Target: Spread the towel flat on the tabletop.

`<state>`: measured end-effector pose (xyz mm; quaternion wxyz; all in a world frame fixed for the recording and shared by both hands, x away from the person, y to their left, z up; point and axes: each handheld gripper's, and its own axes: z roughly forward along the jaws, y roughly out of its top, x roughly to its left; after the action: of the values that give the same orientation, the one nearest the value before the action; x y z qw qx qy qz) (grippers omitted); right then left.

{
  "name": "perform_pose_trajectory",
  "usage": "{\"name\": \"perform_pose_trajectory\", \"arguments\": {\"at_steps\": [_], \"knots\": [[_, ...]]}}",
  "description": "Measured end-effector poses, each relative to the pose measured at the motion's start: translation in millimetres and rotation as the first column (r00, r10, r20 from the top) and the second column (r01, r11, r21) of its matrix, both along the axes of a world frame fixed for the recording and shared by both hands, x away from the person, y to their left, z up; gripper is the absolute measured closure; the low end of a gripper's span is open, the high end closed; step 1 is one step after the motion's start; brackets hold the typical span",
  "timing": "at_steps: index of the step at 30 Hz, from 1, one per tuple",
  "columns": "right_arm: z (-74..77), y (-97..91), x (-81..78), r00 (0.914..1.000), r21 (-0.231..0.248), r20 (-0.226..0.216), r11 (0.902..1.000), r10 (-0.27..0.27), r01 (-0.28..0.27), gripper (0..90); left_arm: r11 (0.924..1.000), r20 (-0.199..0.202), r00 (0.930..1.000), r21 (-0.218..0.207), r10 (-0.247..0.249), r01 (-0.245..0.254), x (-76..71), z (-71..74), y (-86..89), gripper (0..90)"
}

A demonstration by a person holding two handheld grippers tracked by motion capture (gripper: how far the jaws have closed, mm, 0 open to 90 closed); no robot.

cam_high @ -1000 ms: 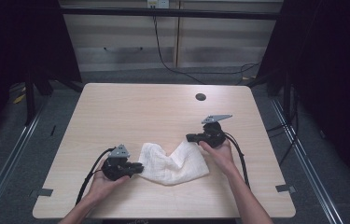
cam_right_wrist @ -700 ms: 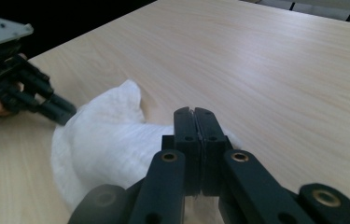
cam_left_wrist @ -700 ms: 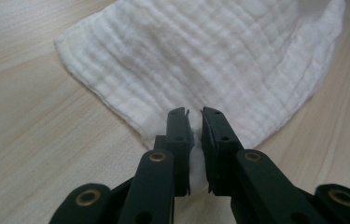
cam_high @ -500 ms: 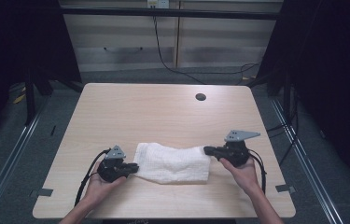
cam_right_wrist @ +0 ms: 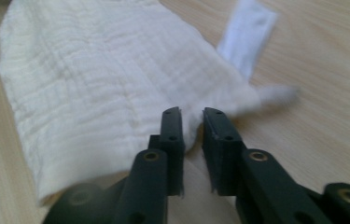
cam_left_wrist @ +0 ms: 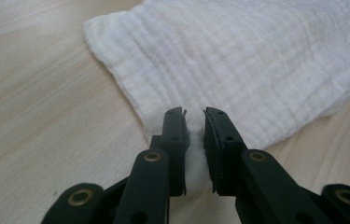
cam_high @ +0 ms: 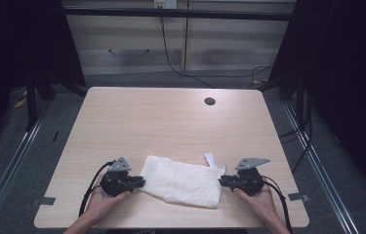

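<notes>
High view first: your white cloth (cam_high: 180,183) lies folded flat on the desk (cam_high: 171,122) near your edge, left claw (cam_high: 139,183) at its left end, right claw (cam_high: 222,182) at its right end. Left gripper view: your claw (cam_left_wrist: 194,116) is nearly closed, cloth edge pinched in the narrow gap. Right gripper view: your claw (cam_right_wrist: 192,115) has just been opening, jaws narrowly apart, cloth corner between them, its white tag (cam_right_wrist: 249,35) beyond.
</notes>
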<state>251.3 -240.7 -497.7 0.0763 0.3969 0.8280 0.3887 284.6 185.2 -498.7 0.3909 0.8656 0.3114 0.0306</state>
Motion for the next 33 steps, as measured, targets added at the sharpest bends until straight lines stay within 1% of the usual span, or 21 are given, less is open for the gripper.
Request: {"name": "perform_pose_trajectory", "arguments": {"at_steps": [2,5,7,9,11,14,15,16,17,18,20,22,23,24,25,27,29,30,31,32,33], "knots": [[3.7,-4.5,-1.6,0.9998,0.011,0.015,0.9999,-0.01,0.01,72.9,0.9999,-0.013,0.9999,-0.01,0.0,0.0,-1.4,0.0,1.3,76.3],[14.1,-14.3,-0.3,0.9971,0.044,0.05,0.9975,-0.058,0.056,69.9,0.9998,-0.019,0.9998,-0.017,-0.002,0.002,-2.4,0.3,3.1,72.7],[21.0,-18.5,6.2,0.9941,0.057,0.071,0.9953,-0.082,0.078,69.7,0.9996,-0.018,0.9998,-0.028,0.003,-0.004,-1.8,1.6,4.4,70.6],[24.7,-18.9,15.8,0.9925,0.068,0.087,0.9944,-0.086,0.08,70.3,0.998,-0.01,1.0,-0.063,0.001,-0.001,0.4,4.6,6.5,68.7],[25.3,-15.7,26.2,0.9922,0.064,0.09,0.9947,-0.086,0.081,72.7,0.9959,0.003,0.9998,-0.089,0.017,-0.017,5.3,10.2,9.3,67.5],[20.2,-10.0,39.8,0.9942,0.083,0.068,0.9935,-0.083,0.078,73.6,0.9901,0.022,0.9985,-0.132,0.051,-0.047,17.9,17.7,14.2,67.5],[20.2,-10.0,39.8,0.9942,0.083,0.068,0.9935,-0.083,0.078,73.6,0.9901,0.022,0.9985,-0.132,0.051,-0.047,17.9,17.7,14.2,67.4],[16.4,-7.6,43.2,0.9952,0.07,0.061,0.995,-0.076,0.072,73.2,0.9909,0.03,0.9982,-0.126,0.052,-0.048,24.2,19.5,13.9,67.4],[9.6,-4.3,45.5,0.9964,0.046,0.042,0.9964,-0.073,0.071,71.0,0.9901,0.031,0.9978,-0.13,0.059,-0.054,32.7,20.6,13.4,64.9],[7.5,-3.6,45.8,0.9969,0.036,0.034,0.9969,-0.071,0.069,70.3,0.9904,0.03,0.9975,-0.124,0.065,-0.061,38.9,21.3,12.8,64.7],[3.5,-1.3,45.7,0.9974,0.019,0.02,0.9975,-0.068,0.068,67.7,0.9889,0.02,0.9974,-0.133,0.07,-0.066,51.8,20.7,9.5,63.6],[1.4,1.1,45.3,0.9976,-0.002,0.019,0.9977,-0.067,0.067,65.2,0.9901,0.013,0.9974,-0.123,0.071,-0.069,63.4,17.7,3.2,61.3],[1.4,1.1,45.3,0.9976,-0.002,0.019,0.9977,-0.067,0.067,65.2,0.9901,0.013,0.9974,-0.123,0.071,-0.069,63.4,17.7,3.2,60.9],[0.5,2.0,45.2,0.9977,-0.004,0.021,0.9979,-0.064,0.064,64.3,0.9918,-0.001,0.9978,-0.11,0.066,-0.066,70.6,13.8,-3.0,60.9],[-1.3,3.2,44.2,0.998,-0.027,0.028,0.998,-0.057,0.058,61.7,0.9929,0.004,0.9976,-0.097,0.07,-0.069,76.1,9.7,-9.5,58.1],[-2.6,3.6,42.8,0.9977,-0.042,0.025,0.9971,-0.063,0.064,60.7,0.9934,-0.009,0.9981,-0.097,0.062,-0.062,81.0,5.2,-14.4,56.6],[-4.8,2.4,42.0,0.9977,-0.047,0.032,0.997,-0.06,0.062,60.3,0.9958,0.002,0.998,-0.067,0.062,-0.062,82.9,0.8,-19.1,55.5],[-4.8,1.6,41.7,0.9977,-0.046,0.032,0.9971,-0.06,0.061,60.3,0.9963,0.003,0.9985,-0.066,0.055,-0.055,83.2,-1.0,-20.9,55.2],[-5.3,1.1,41.7,0.9975,-0.043,0.039,0.9972,-0.059,0.061,60.6,0.9971,0.007,0.9985,-0.054,0.053,-0.053,82.9,-2.4,-22.5,54.4],[-5.4,1.3,41.0,0.9971,-0.048,0.043,0.9967,-0.063,0.065,61.5,0.9978,0.014,0.9983,-0.035,0.056,-0.056,82.4,-3.9,-23.6,53.6],[-5.5,1.6,40.7,0.9972,-0.054,0.051,0.9969,-0.054,0.057,63.8,0.9984,0.016,0.9987,-0.032,0.048,-0.048,82.4,-5.5,-23.3,53.6]]}}
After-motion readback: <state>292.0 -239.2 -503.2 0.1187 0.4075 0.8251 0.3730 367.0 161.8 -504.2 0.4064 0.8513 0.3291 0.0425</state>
